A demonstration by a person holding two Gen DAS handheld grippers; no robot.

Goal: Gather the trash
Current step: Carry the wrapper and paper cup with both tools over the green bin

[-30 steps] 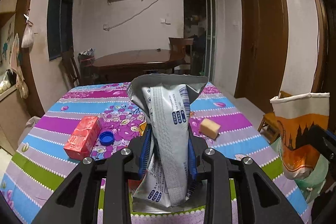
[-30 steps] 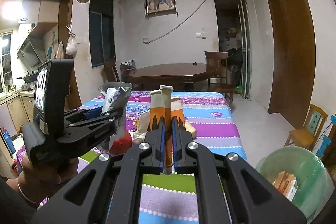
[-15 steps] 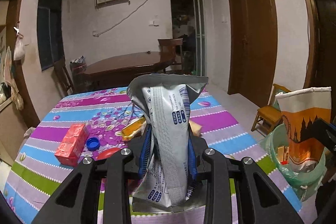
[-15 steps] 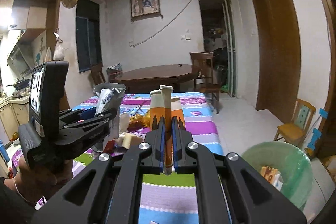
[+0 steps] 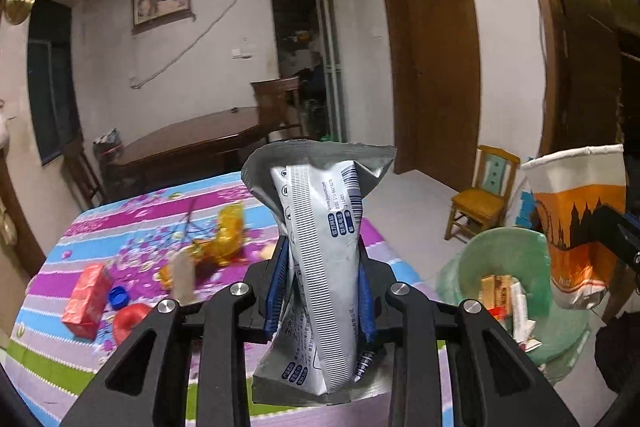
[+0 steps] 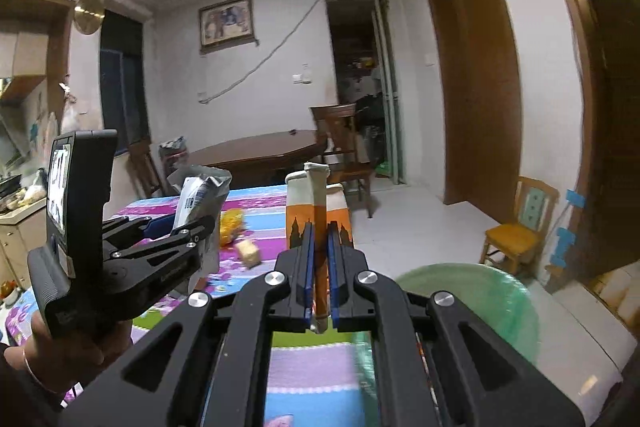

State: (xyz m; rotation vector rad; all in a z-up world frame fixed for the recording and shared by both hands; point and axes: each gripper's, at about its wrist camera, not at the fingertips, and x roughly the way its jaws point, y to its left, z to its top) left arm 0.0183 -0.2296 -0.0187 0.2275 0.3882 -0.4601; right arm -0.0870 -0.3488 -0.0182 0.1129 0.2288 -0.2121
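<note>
My left gripper (image 5: 322, 259) is shut on a grey and white snack wrapper (image 5: 320, 227), held upright above the table's near edge. It also shows in the right wrist view (image 6: 192, 227), with the wrapper (image 6: 198, 193) in it. My right gripper (image 6: 319, 259) is shut on a flattened orange and white paper cup (image 6: 318, 211), which shows at the right of the left wrist view (image 5: 576, 223) above a green trash bin (image 5: 516, 279). The bin (image 6: 472, 291) sits low right of my right gripper.
On the flowered tablecloth (image 5: 132, 227) lie a red carton (image 5: 86, 299), a blue cap (image 5: 118, 297), a red lid (image 5: 130, 319), a yellow wrapper (image 5: 224, 235) and a beige block (image 6: 248, 253). A small wooden chair (image 5: 480, 199) stands by the door.
Both grippers have swung right with their loads. The green bin has come further into both views and the cup now hangs over it.
</note>
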